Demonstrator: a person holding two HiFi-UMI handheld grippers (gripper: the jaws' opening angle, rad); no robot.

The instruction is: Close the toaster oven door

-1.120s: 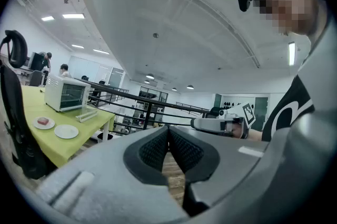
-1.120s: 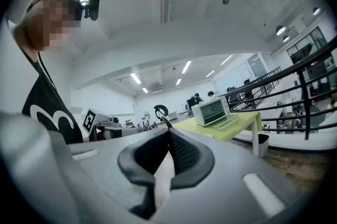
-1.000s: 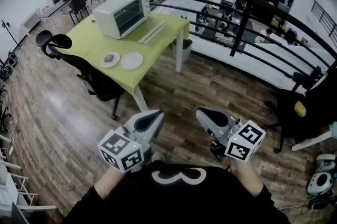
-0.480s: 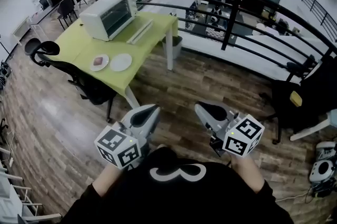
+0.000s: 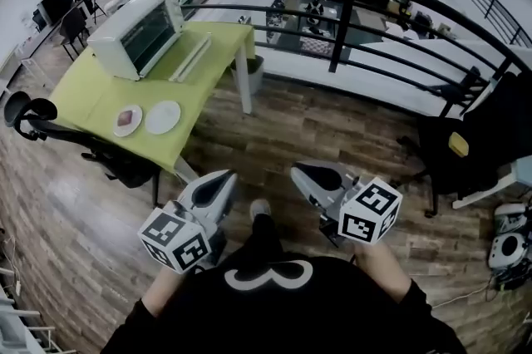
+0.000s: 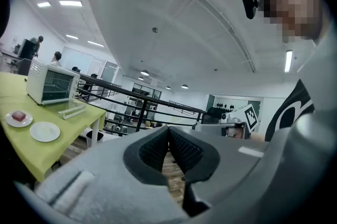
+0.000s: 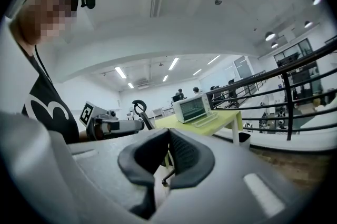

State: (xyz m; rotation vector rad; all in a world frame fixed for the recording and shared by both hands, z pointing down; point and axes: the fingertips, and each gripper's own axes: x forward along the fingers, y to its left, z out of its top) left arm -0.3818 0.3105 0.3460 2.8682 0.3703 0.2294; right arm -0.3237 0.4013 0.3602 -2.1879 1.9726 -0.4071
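The white toaster oven (image 5: 133, 32) stands at the far end of the green table (image 5: 83, 90), some way ahead and to the left of me. Its glass door (image 5: 191, 57) lies folded down flat on the tabletop. Both grippers hang over the wood floor, well short of the table. My left gripper (image 5: 223, 178) is shut and empty, as is my right gripper (image 5: 301, 173). In the left gripper view the toaster oven (image 6: 50, 86) and its door (image 6: 72, 110) sit far off beyond the closed pads (image 6: 158, 149). The right gripper view shows the toaster oven (image 7: 192, 107) above its closed pads (image 7: 181, 152).
Two white plates (image 5: 127, 120) (image 5: 163, 116) lie on the table's near end, one with a reddish piece on it. A black office chair (image 5: 50, 132) stands left of the table. A black railing (image 5: 349, 20) runs behind it. More chairs (image 5: 461, 149) stand at the right. People sit at desks far back.
The view has swung, so the table and toaster oven now sit further left. Both grippers have sunk a little in the picture, still shut. A shoe shows between them.
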